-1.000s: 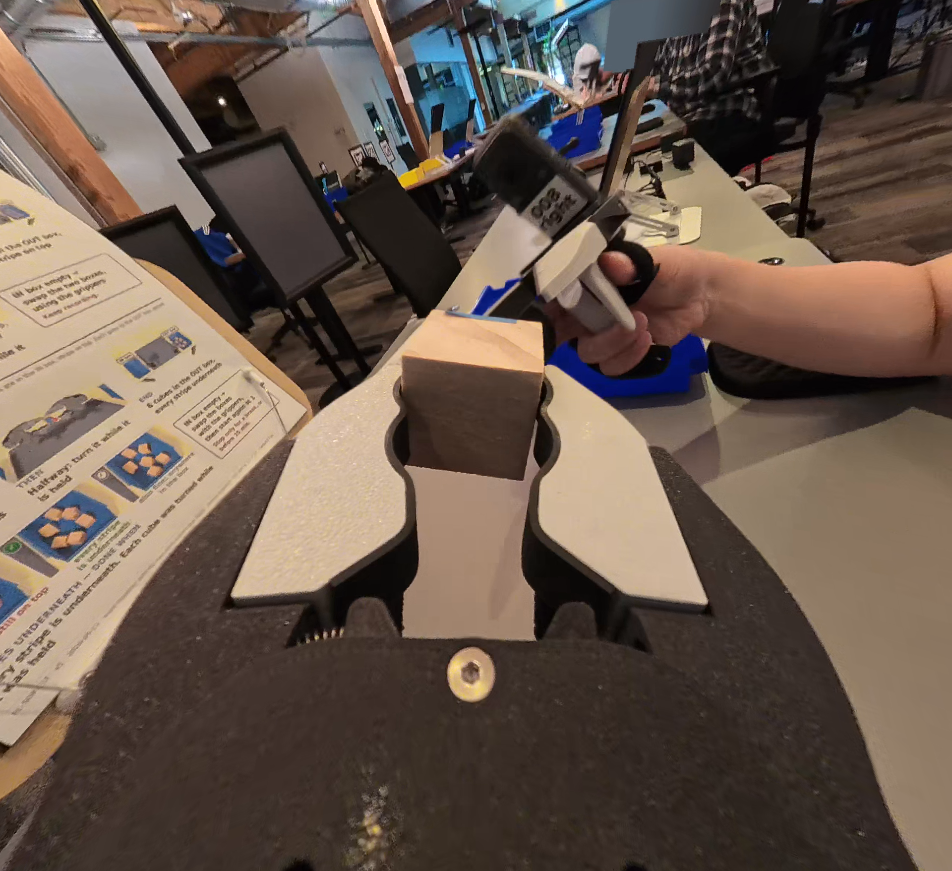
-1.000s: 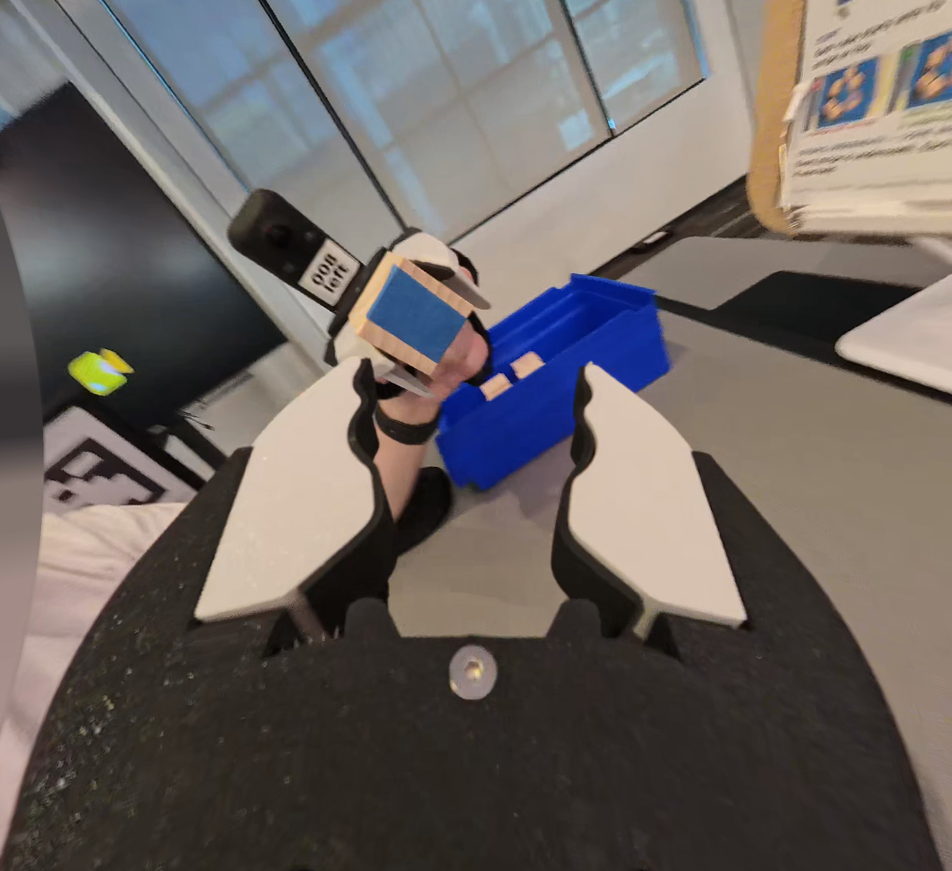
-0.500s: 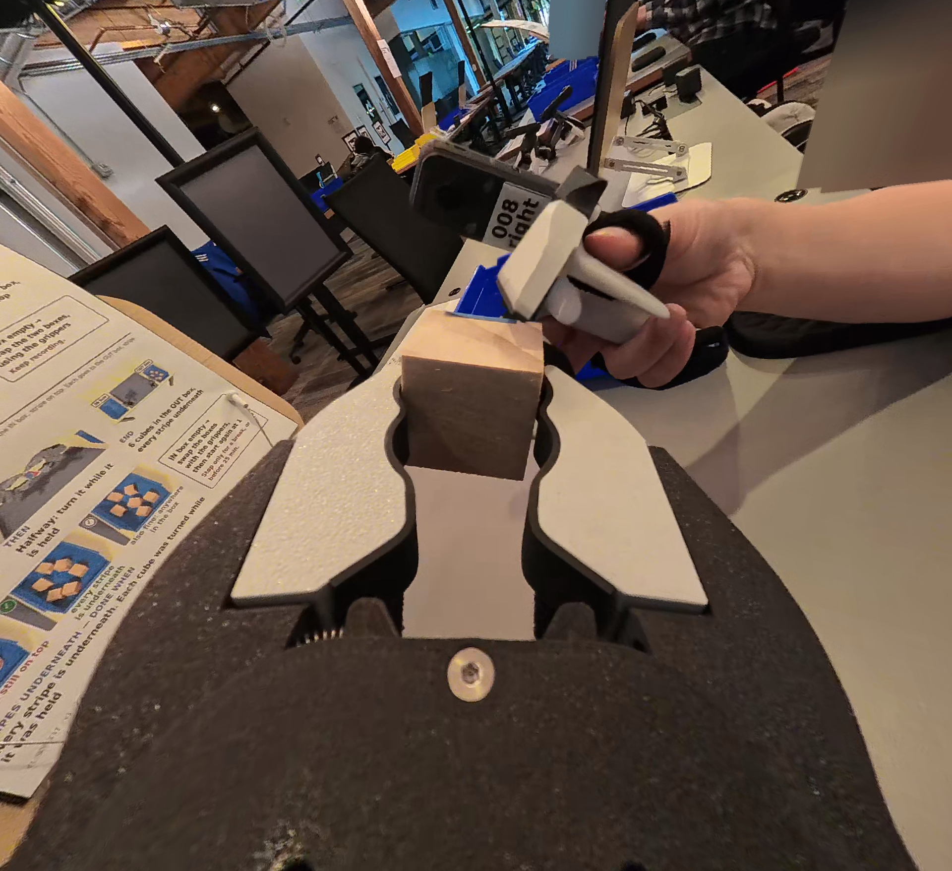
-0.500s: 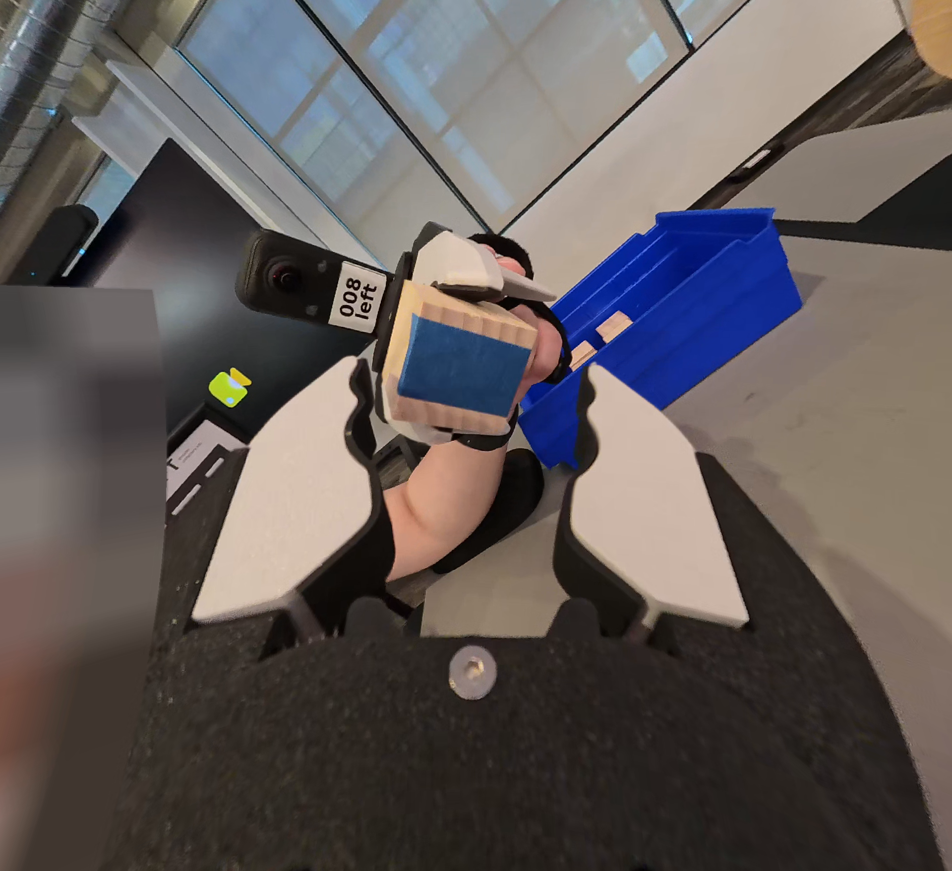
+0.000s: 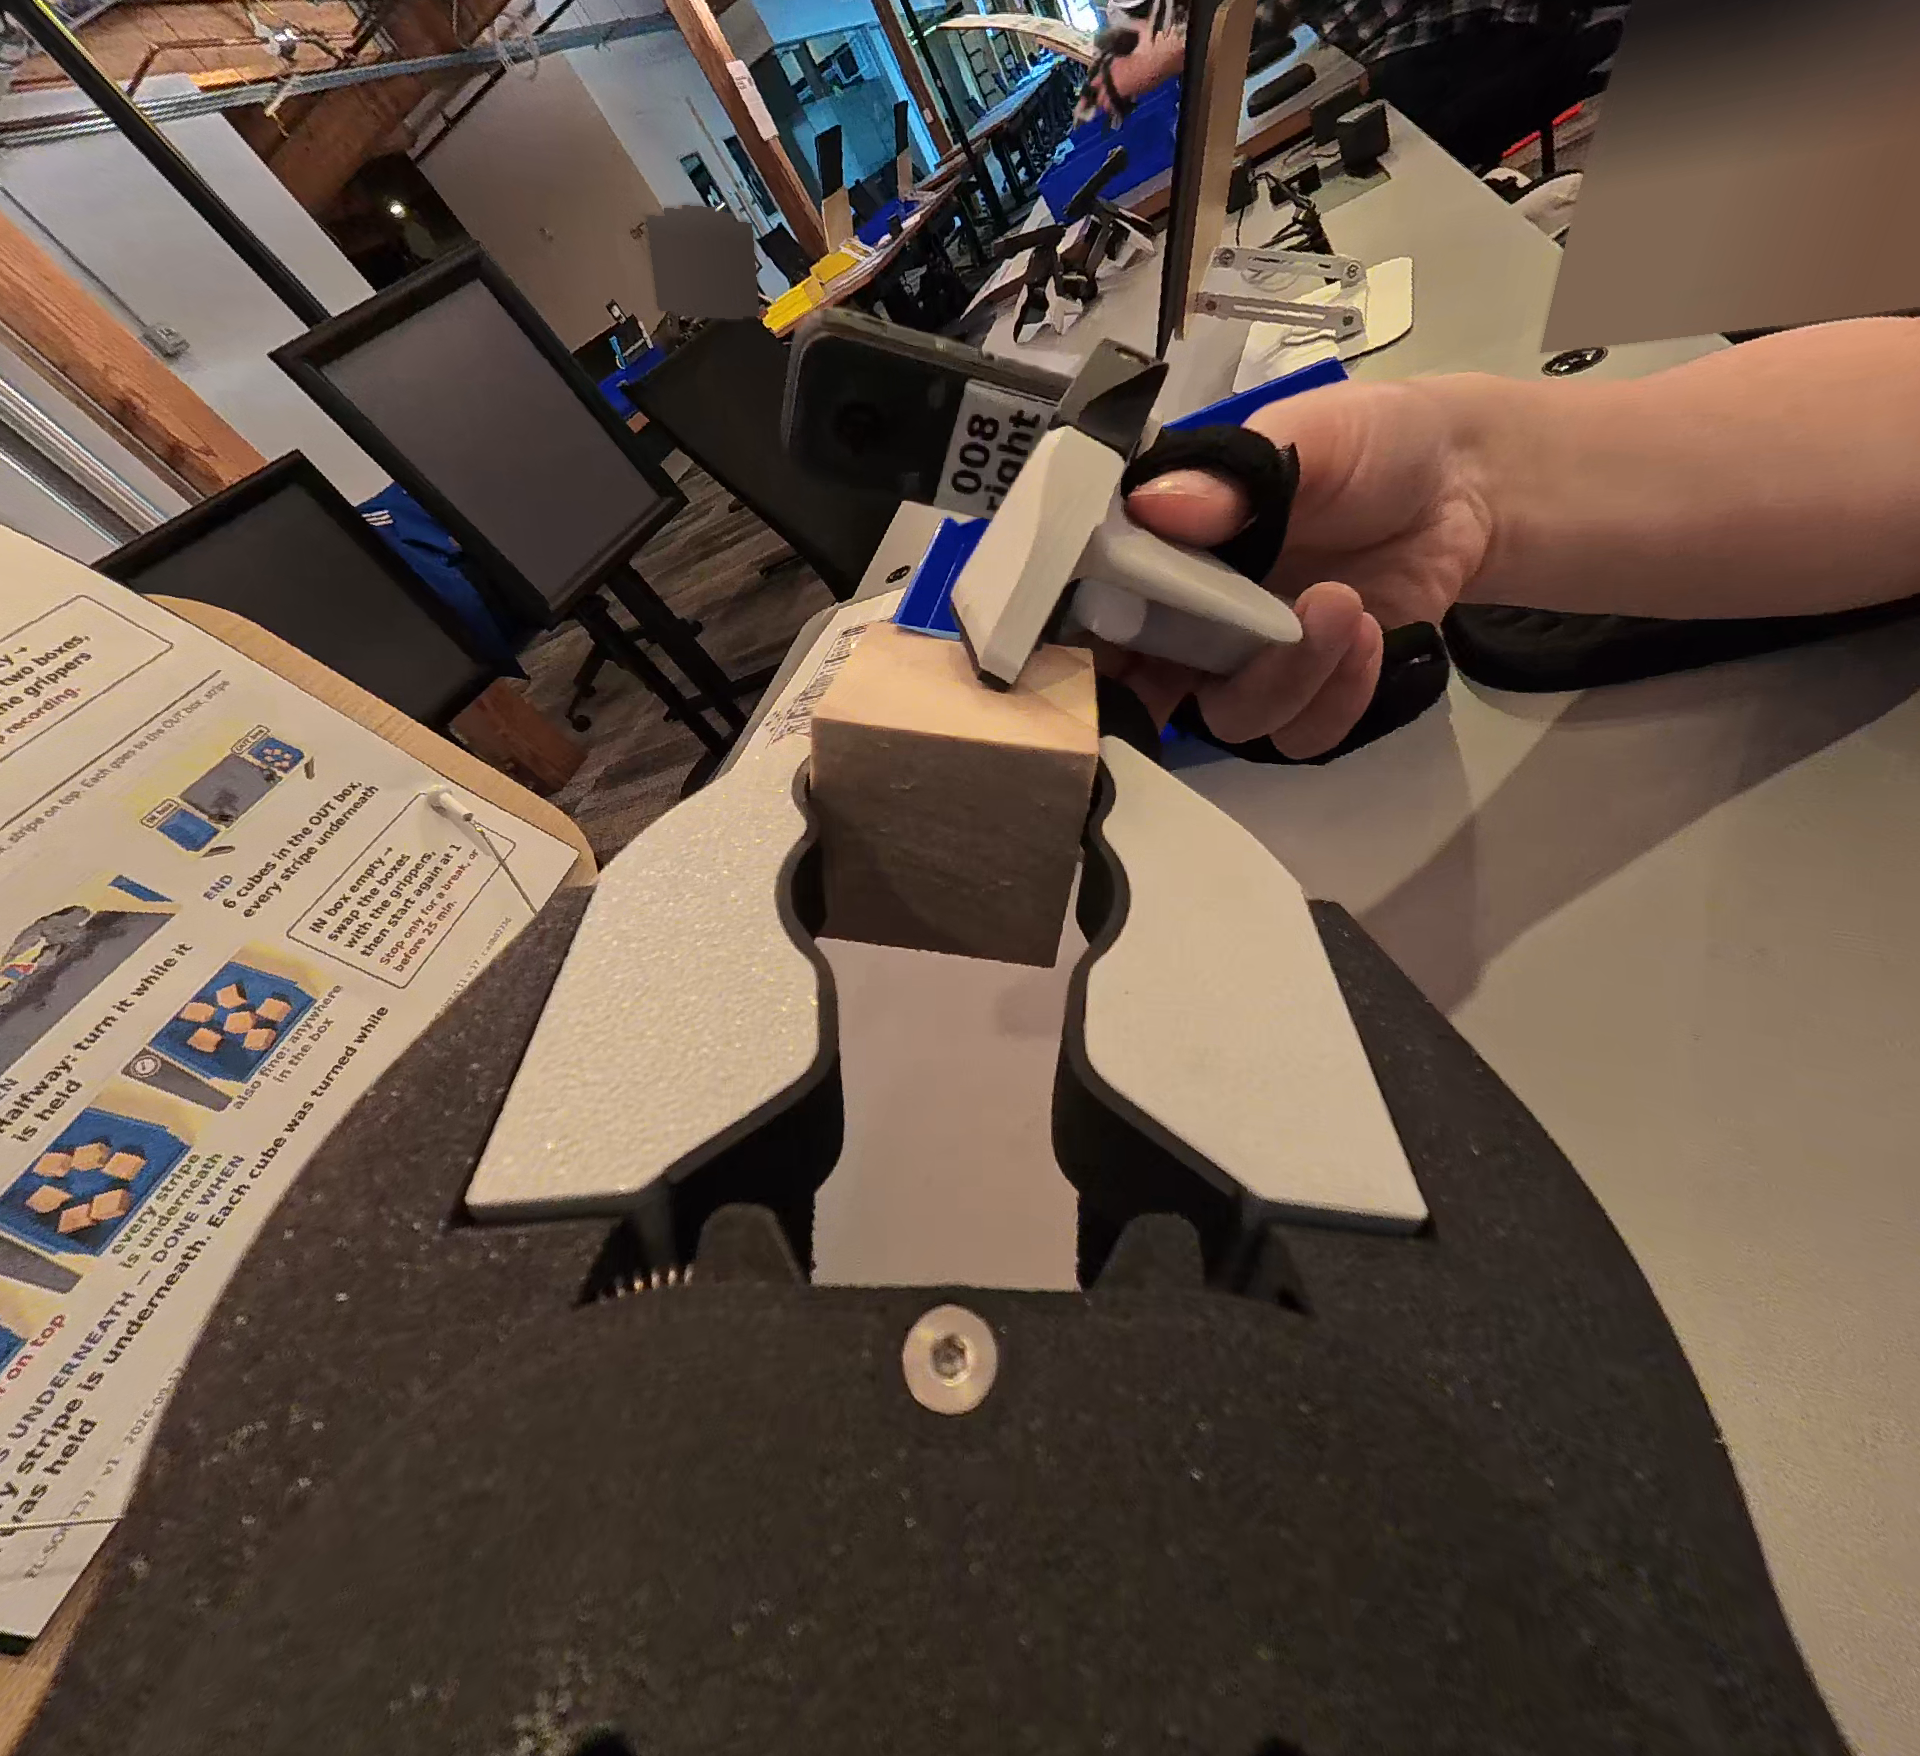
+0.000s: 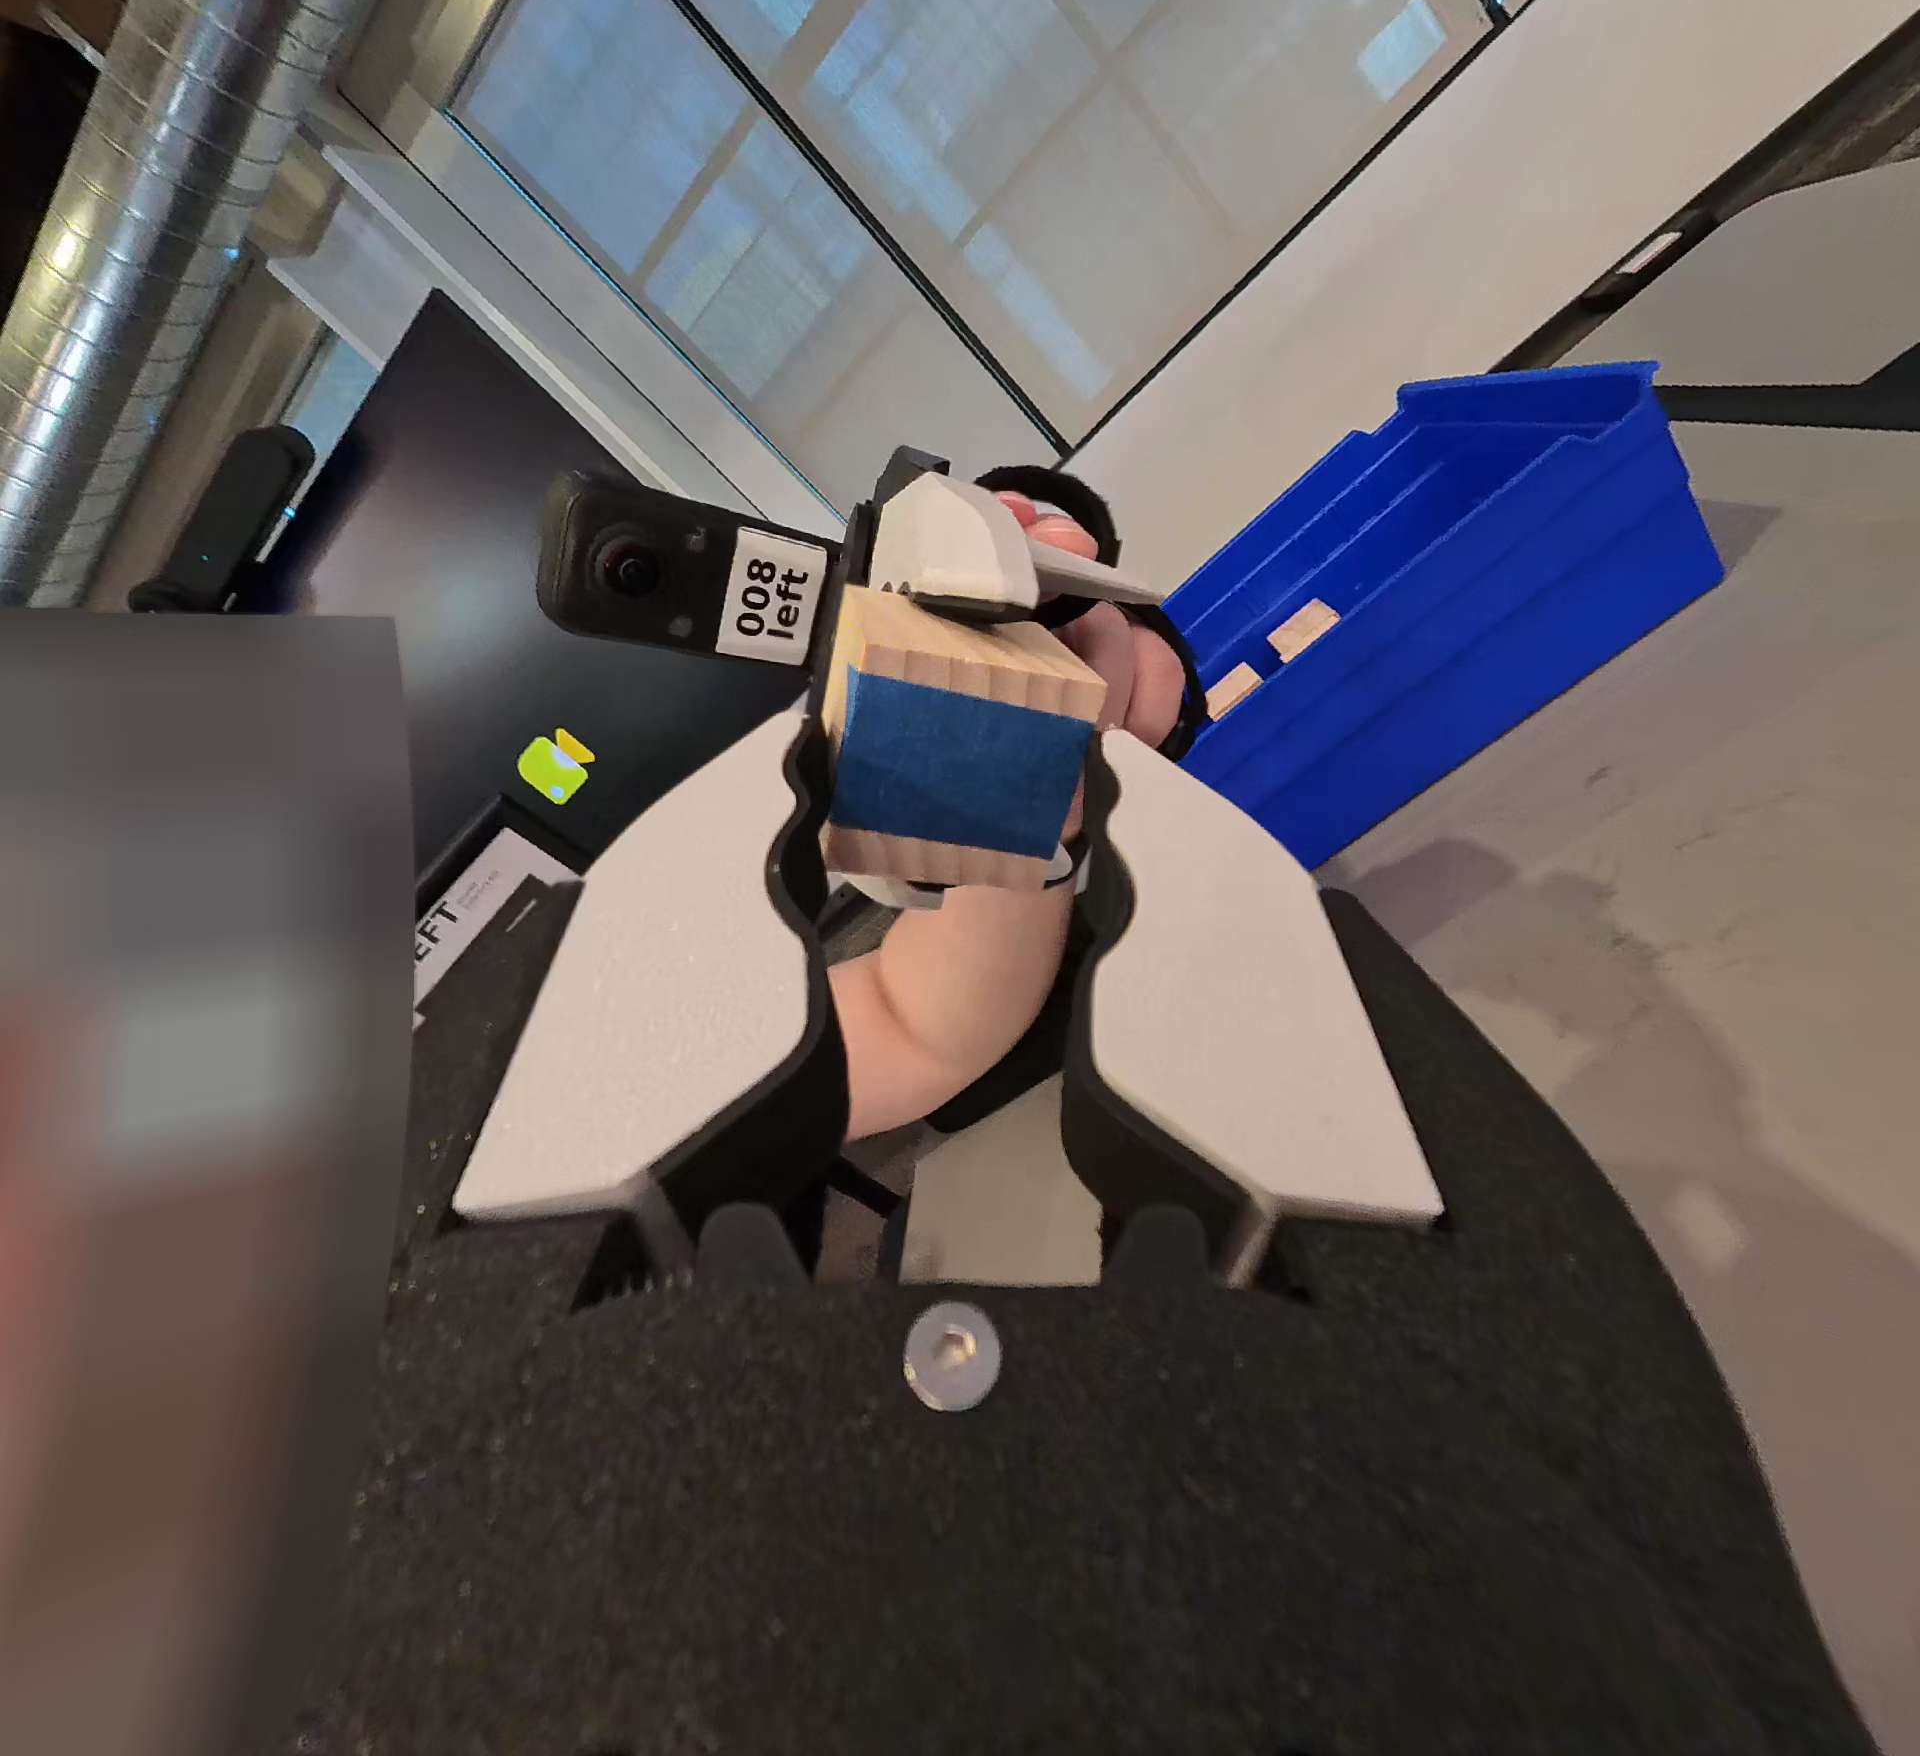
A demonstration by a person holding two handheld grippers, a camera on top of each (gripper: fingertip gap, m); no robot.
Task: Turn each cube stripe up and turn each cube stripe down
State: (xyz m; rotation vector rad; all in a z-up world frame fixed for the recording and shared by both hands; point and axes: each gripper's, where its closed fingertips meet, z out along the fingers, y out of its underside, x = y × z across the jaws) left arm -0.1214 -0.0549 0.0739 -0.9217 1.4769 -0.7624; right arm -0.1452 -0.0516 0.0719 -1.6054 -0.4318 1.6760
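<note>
Left wrist view: the left gripper [image 5: 954, 849] holds one wooden cube [image 5: 951, 823] clamped between its two white fingers [image 5: 675, 1010], lifted clear of the grey desk [image 5: 1662, 1031], a plain wood face turned toward the camera. Just beyond the cube, the right gripper [image 5: 1003, 657] arrives from the far right in a person's hand [image 5: 1340, 563], one white finger tip touching the cube's top far edge; whether its second finger is also on the cube cannot be told from this side. Seen from the right wrist view, the same cube [image 6: 961, 750] sits between the right gripper's [image 6: 951, 802] two fingers, which stand about a cube-width apart; whether they press on its sides cannot be told. The face toward that camera carries one blue stripe [image 6: 956, 787], and the left gripper [image 6: 951, 730] pinches the cube from above and below. To the right of the grippers and farther off, one blue bin [image 6: 1475, 605] rests on the desk with two wooden cubes [image 6: 1268, 662] visible inside. One instruction sheet [image 5: 177, 1000] stands on a board to the left of the left gripper.
</note>
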